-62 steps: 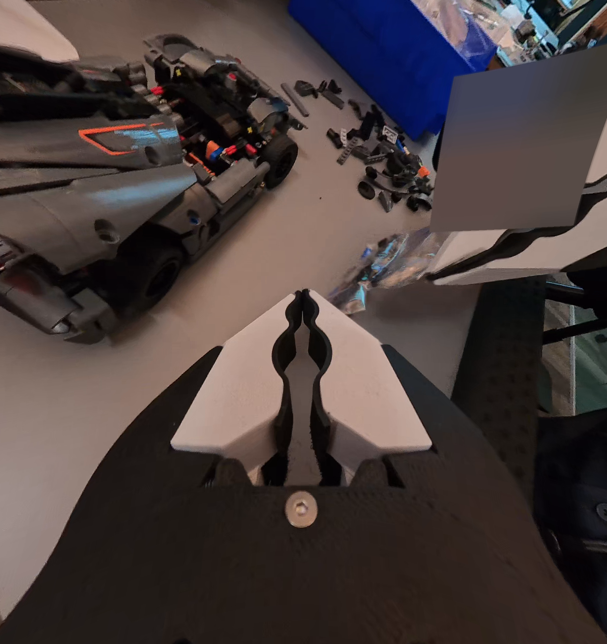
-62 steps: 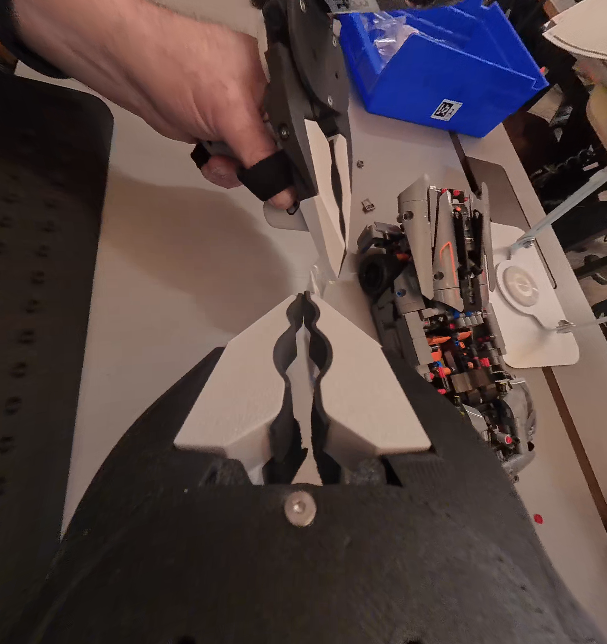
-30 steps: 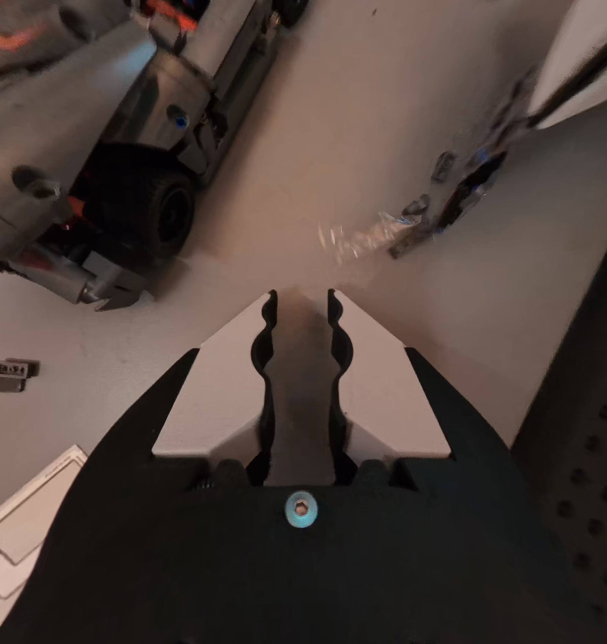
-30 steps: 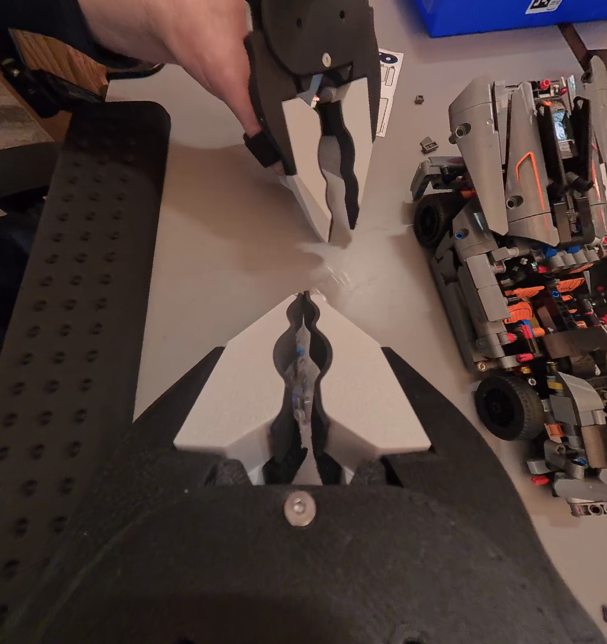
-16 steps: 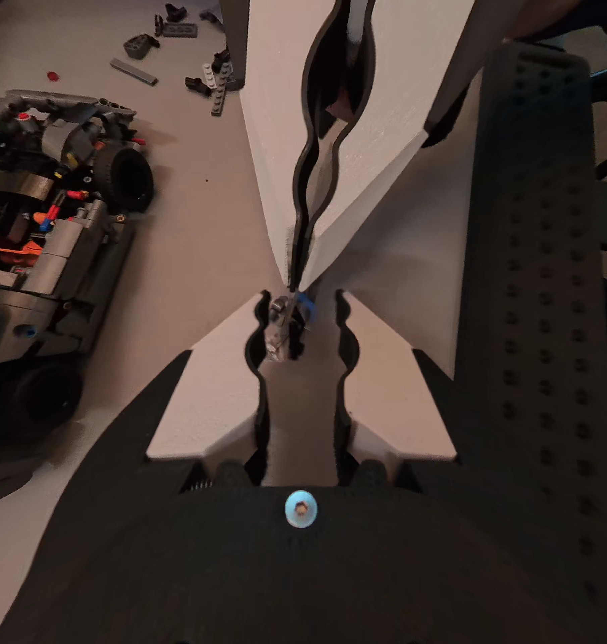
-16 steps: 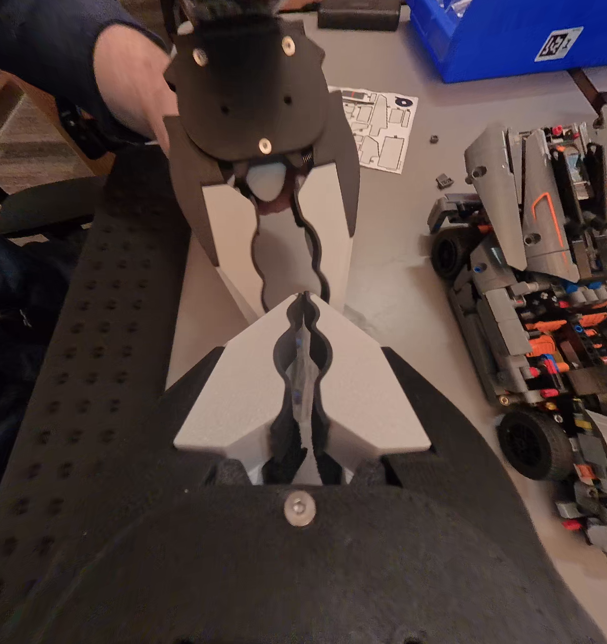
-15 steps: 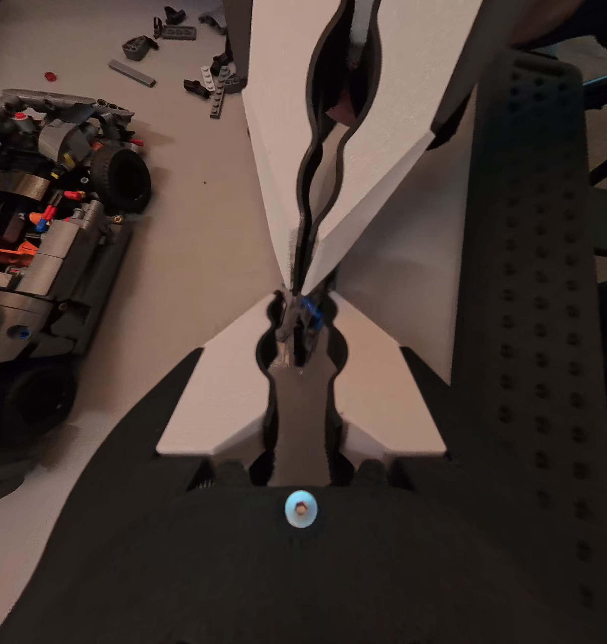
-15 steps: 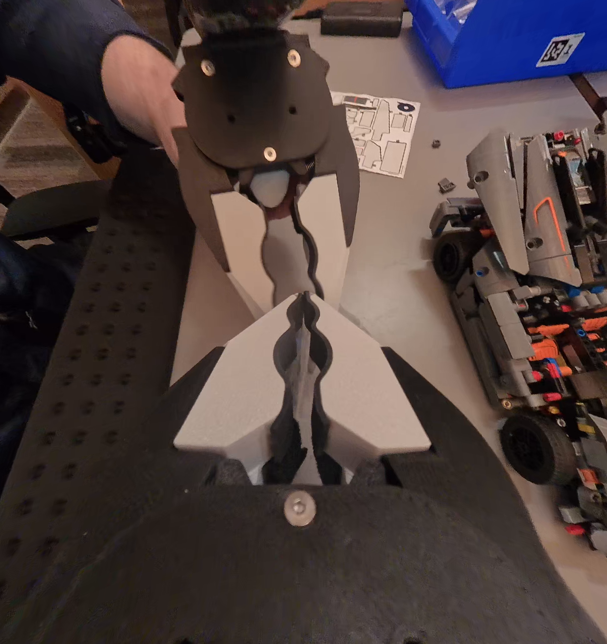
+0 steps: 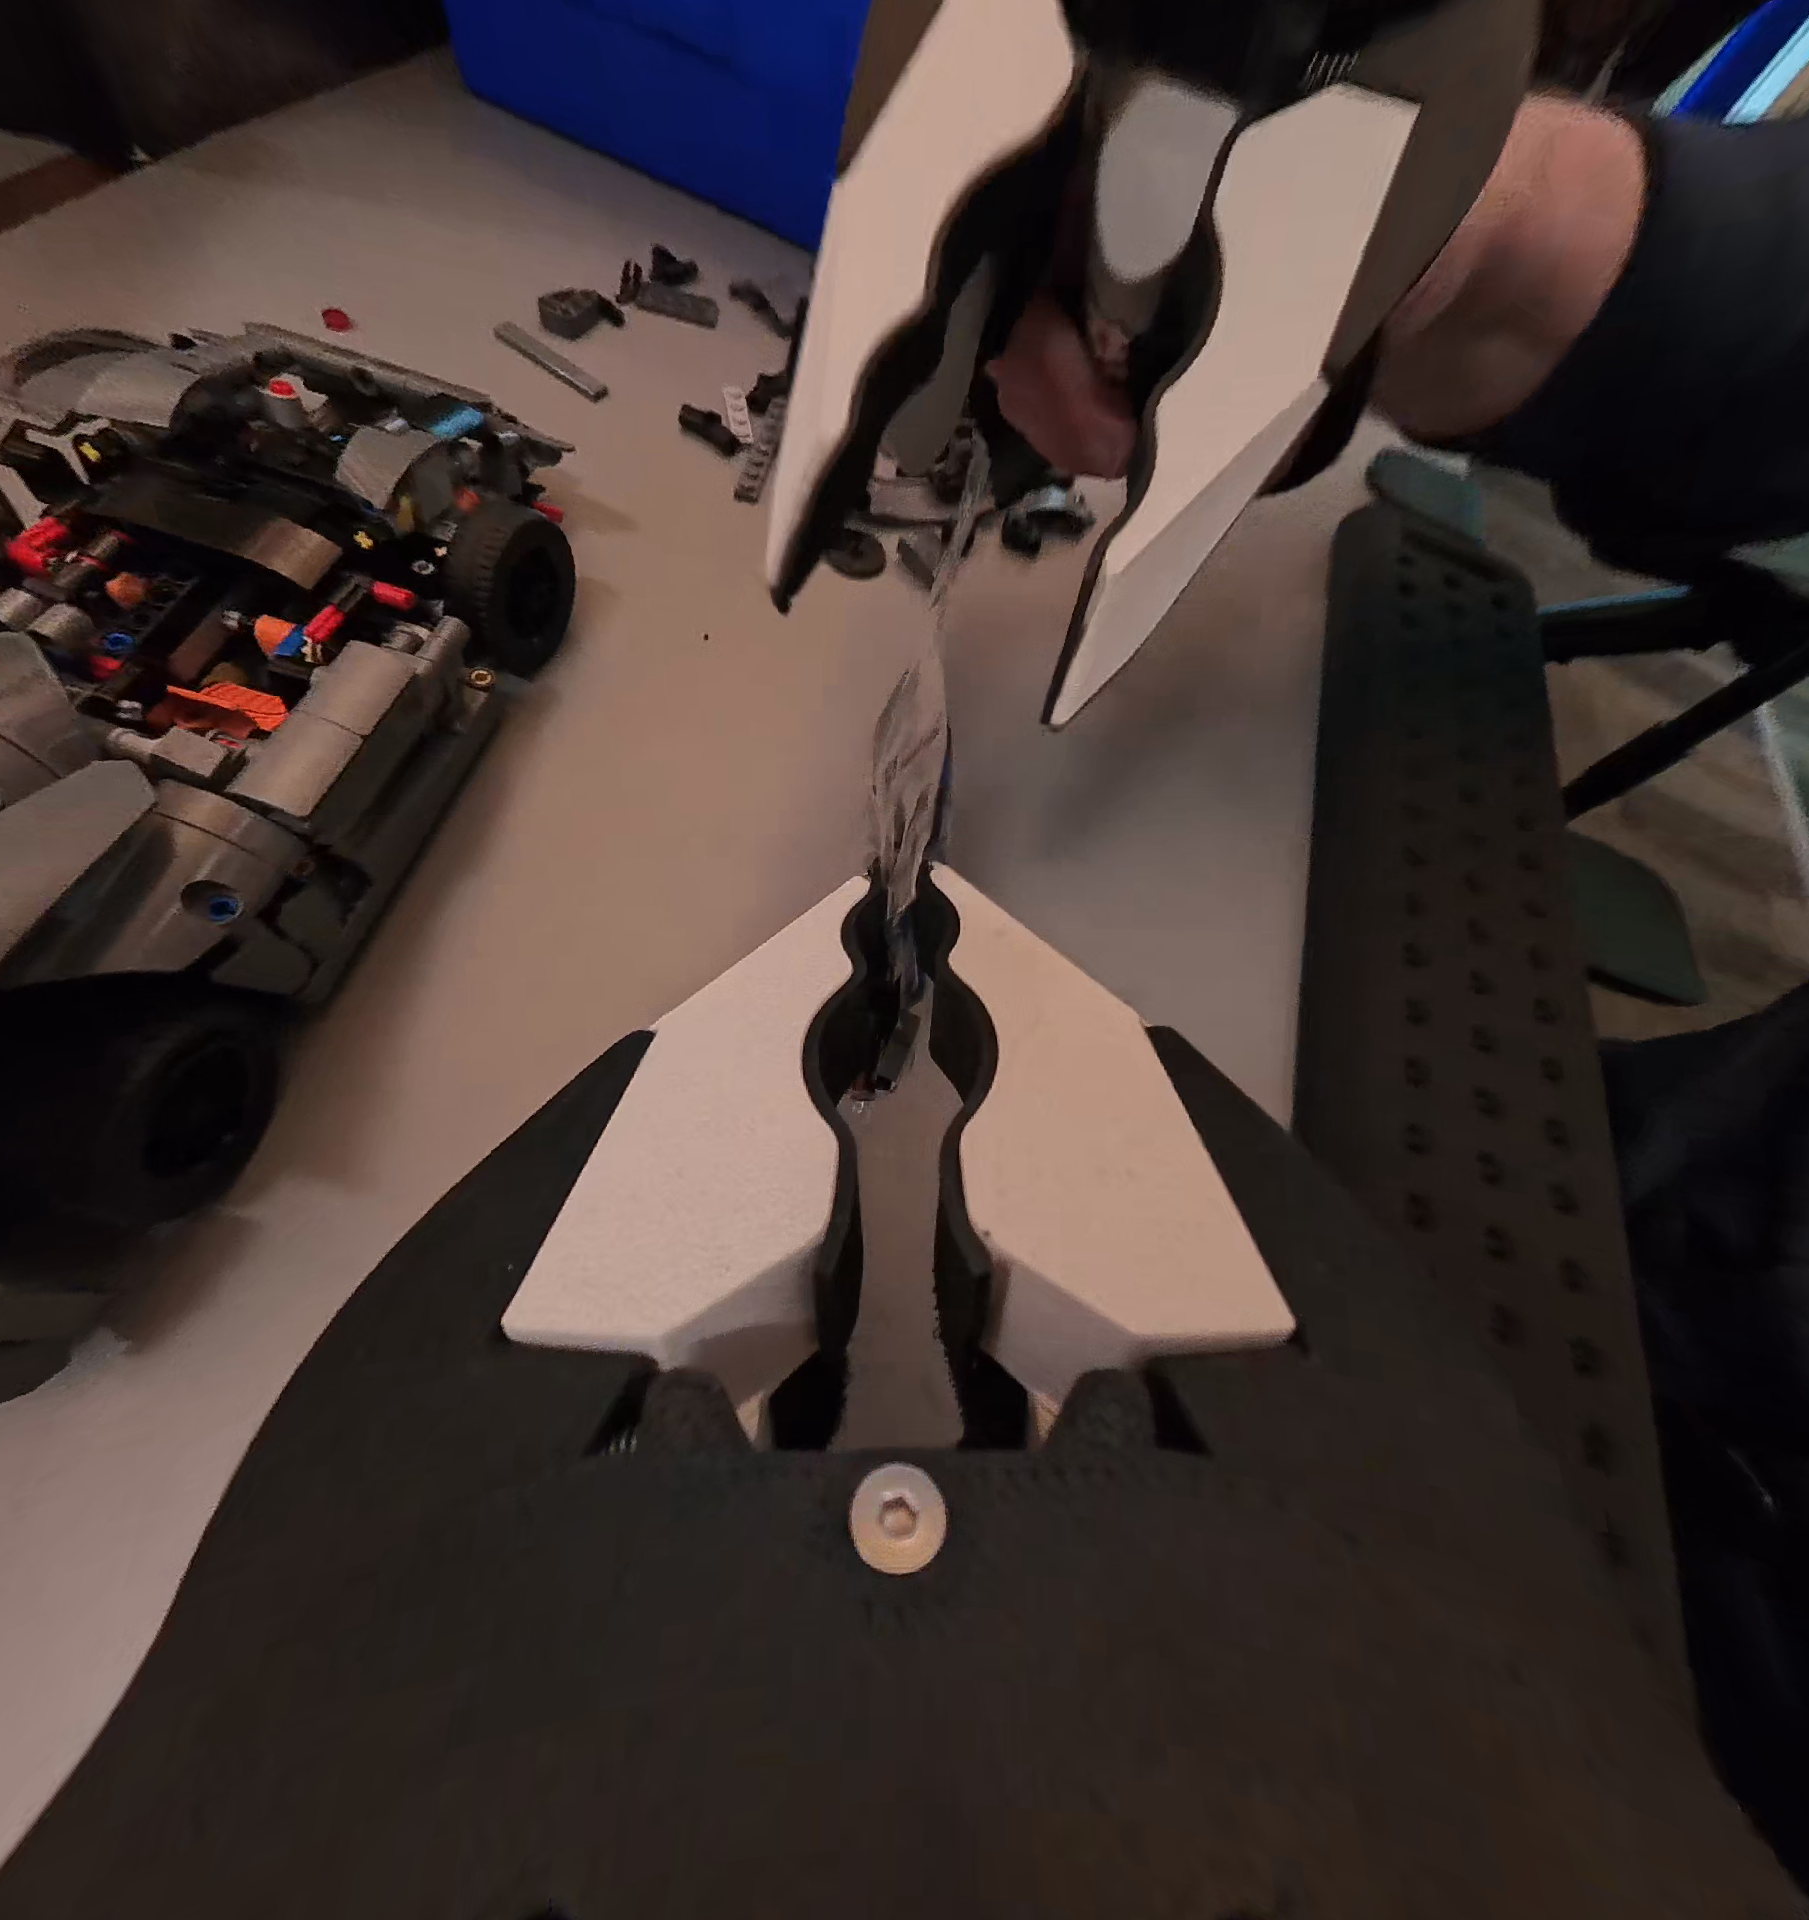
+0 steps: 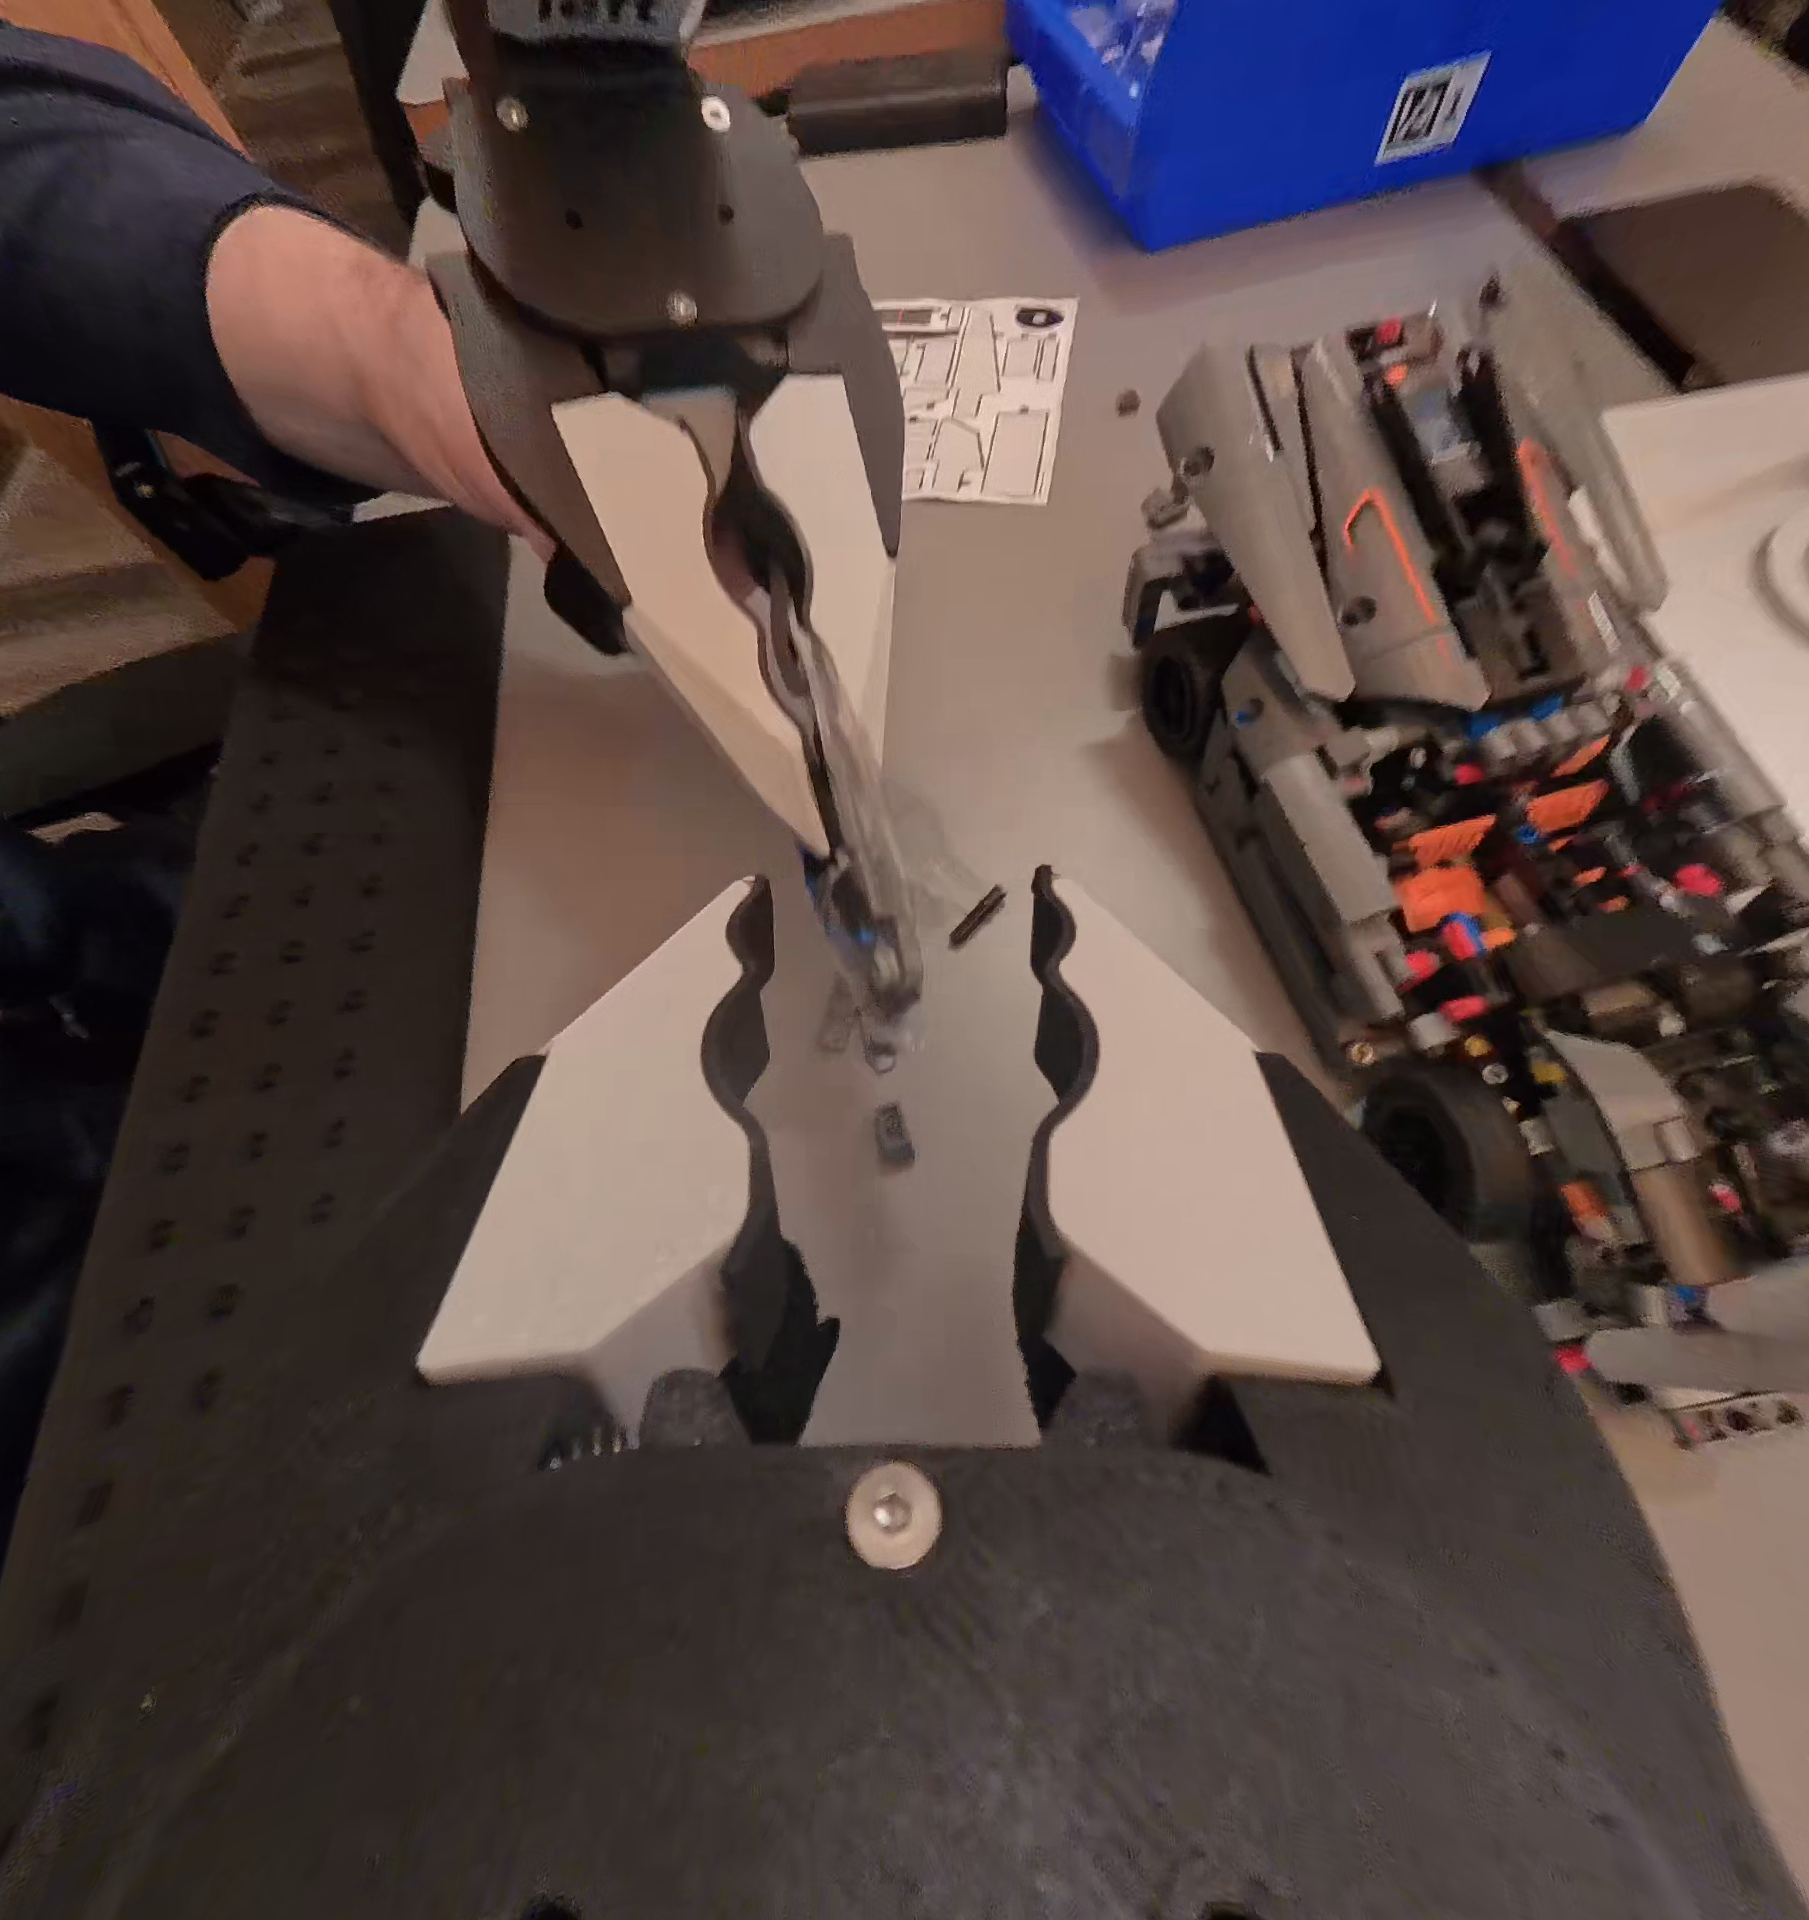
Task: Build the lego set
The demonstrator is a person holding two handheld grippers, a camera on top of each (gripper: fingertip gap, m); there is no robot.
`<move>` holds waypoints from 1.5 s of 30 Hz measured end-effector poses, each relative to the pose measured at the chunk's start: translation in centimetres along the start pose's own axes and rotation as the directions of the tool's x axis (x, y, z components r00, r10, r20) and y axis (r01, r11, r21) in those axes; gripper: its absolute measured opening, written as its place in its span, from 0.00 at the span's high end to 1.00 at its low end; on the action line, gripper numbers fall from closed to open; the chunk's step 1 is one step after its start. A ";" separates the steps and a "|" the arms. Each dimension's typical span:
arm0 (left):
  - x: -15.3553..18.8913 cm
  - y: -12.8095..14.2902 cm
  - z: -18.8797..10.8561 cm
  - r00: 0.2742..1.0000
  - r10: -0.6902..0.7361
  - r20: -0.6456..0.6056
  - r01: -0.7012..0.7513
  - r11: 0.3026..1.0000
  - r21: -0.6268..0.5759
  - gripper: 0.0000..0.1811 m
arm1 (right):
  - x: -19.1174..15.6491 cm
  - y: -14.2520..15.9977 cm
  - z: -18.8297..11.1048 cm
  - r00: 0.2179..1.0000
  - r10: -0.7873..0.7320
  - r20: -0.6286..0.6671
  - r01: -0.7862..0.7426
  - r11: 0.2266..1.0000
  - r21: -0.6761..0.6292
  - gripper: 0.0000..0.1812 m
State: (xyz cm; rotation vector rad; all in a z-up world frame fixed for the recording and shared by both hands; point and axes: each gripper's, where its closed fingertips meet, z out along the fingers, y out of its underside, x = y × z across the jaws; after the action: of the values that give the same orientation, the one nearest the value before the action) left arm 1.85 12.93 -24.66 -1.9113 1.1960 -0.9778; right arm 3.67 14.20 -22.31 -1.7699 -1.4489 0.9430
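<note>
Gripping a crumpled clear plastic bag (image 9: 910, 790) of small pieces, the left gripper (image 9: 898, 883) fills the lower centre of its own view, jaws pinched together on the bag's end. The bag stretches up the frame toward the right gripper (image 9: 915, 655), which hangs at top centre with its jaws spread wide, touching nothing. A hand (image 9: 1502, 270) holds it at upper right. In the right wrist view, the bag (image 10: 858, 914) dangles from the left gripper (image 10: 827, 842) between the spread fingers (image 10: 609, 1174), with a small dark piece (image 10: 894, 1132) on the grey table (image 10: 983, 675) beneath. The half-built grey lego car (image 10: 1482, 831) lies on the table along the right edge. A blue bin (image 10: 1326, 94) sits at the top, a sticker sheet (image 10: 983, 395) below it.
</note>
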 end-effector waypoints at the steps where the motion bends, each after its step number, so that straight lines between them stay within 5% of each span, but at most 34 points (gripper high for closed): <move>1: -0.2 -0.3 -0.2 1.000 -0.021 -0.001 0.021 0.999 0.026 0.99 | -0.1 0.6 0.1 0.999 0.029 0.040 -0.028 0.999 -0.015 0.73; 11: 0.3 0.2 0.7 0.988 -0.110 -0.110 0.119 0.990 0.078 0.99 | -0.9 1.7 1.7 0.983 0.106 0.152 -0.109 0.994 0.011 0.96; 20: -0.5 1.7 1.3 0.980 -0.157 -0.121 0.161 0.987 0.018 0.88 | -0.2 3.1 1.6 0.996 0.050 0.068 -0.040 0.990 -0.139 0.97; 27: -0.9 1.2 1.3 1.000 -0.018 -0.014 0.017 1.000 -0.007 0.78 | 0.0 4.7 1.8 0.998 -0.060 -0.009 0.054 0.949 -0.310 0.97; 31: -0.3 0.8 1.8 0.996 0.085 0.024 -0.084 0.995 -0.045 0.80 | -0.8 5.4 2.3 0.992 -0.129 0.003 0.120 0.914 -0.388 0.97; 36: 0.3 2.0 2.8 0.993 0.114 0.007 -0.113 0.989 -0.095 0.99 | -1.1 5.2 3.0 0.987 -0.162 -0.001 0.148 0.904 -0.401 0.97; 45: -0.8 -0.1 1.0 0.998 -0.035 -0.047 0.039 0.996 0.085 1.00 | -0.6 3.5 1.8 0.997 -0.010 0.071 0.026 0.973 -0.228 0.87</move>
State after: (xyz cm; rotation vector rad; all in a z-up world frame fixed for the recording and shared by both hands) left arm 2.49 13.85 -25.23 -1.8588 1.1295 -1.0809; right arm 3.88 13.04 -26.07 -1.9007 -1.6721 0.8635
